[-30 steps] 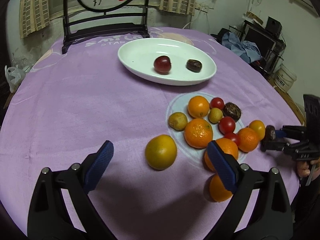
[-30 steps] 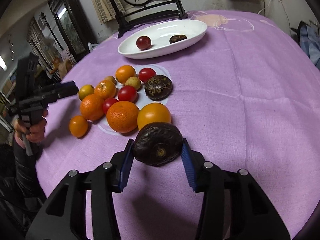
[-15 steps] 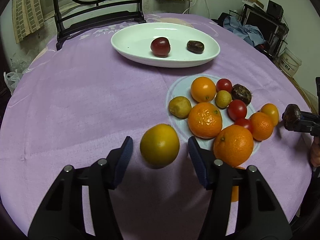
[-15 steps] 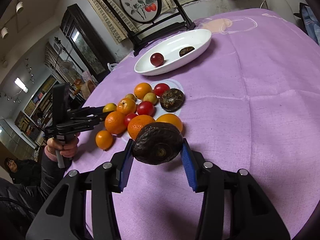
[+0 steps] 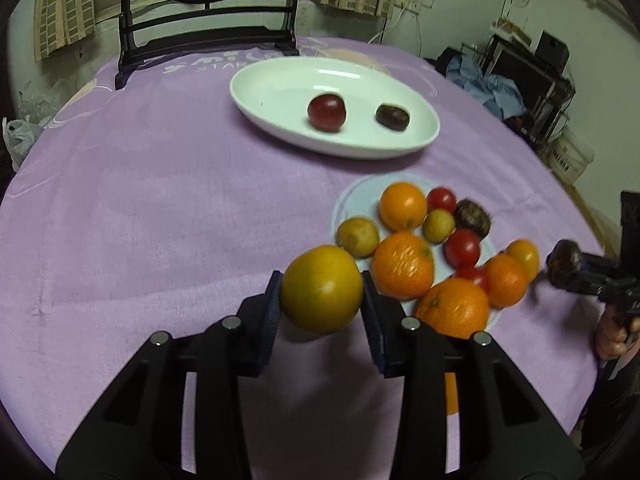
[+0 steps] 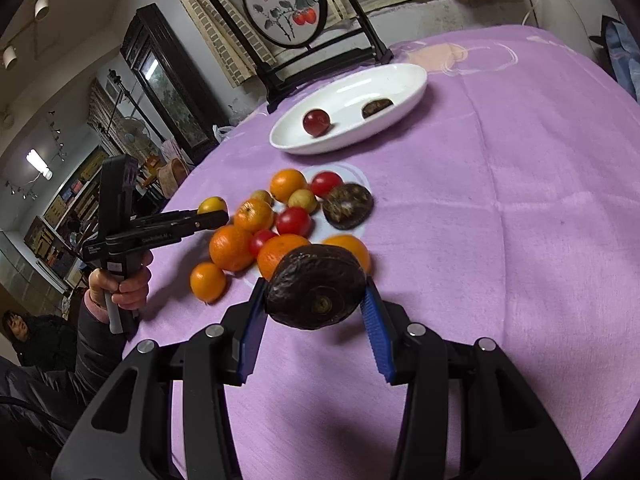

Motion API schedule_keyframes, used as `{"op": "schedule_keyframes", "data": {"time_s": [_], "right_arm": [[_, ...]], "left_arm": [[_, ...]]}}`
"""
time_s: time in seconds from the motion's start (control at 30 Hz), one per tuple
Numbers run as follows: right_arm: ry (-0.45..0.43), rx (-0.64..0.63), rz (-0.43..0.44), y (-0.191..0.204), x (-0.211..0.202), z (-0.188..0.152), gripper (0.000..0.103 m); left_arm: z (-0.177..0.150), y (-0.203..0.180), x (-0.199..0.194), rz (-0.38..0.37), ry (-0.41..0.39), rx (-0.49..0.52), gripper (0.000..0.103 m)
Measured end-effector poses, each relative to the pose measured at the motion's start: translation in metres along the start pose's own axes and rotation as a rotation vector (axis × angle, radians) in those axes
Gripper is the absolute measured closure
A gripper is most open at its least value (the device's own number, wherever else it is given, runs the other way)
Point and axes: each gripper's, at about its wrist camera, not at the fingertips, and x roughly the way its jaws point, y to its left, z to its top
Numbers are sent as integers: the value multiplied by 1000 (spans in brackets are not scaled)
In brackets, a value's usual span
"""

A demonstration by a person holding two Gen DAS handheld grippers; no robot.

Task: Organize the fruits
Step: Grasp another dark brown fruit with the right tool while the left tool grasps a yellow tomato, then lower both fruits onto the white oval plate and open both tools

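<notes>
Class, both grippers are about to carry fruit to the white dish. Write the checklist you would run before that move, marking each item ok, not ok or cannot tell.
1. Left gripper shut on the yellow citrus: ok.
2. Right gripper shut on the dark wrinkled fruit: ok.
3. White dish has bare room beside the red fruit and small dark fruit: ok.
4. Purple cloth between pile and dish unobstructed: ok.
5. Grip firm enough for travel: cannot tell.

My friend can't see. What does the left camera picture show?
The left tool grips a yellow fruit above a purple cloth. Beside it lies a pile of fruit, and farther back a white plate holds two dark fruits.
</notes>
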Motion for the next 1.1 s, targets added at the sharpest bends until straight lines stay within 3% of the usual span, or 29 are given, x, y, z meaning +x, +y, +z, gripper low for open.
{"op": "schedule_keyframes", "data": {"time_s": [0.23,0.37,0.57,0.77,0.83,0.87,0.9,1.03,1.1], "right_arm": [[-111,-57,-26,30,13,65,56],[-181,-72,-146,33,50,117,56],[-74,-65,-235,15,125,150,56],[3,-91,-247,15,152,154,55],[11,-106,-253,18,152,155,46],[9,-111,-261,20,147,155,37],[0,-109,-259,21,140,155,36],[-62,-102,-208,23,101,150,30],[-63,-80,-159,18,87,139,15]], "left_arm": [[61,-9,-7,-8,-119,-60,65],[103,-5,11,30,-150,-110,65],[133,3,61,105,-97,-125,64],[137,10,86,139,-41,-125,64],[135,11,85,139,-29,-132,46],[134,10,79,155,-45,-134,25],[134,8,70,176,-76,-134,18],[125,1,28,206,-170,-112,6],[115,-3,12,212,-200,-105,3]]}}
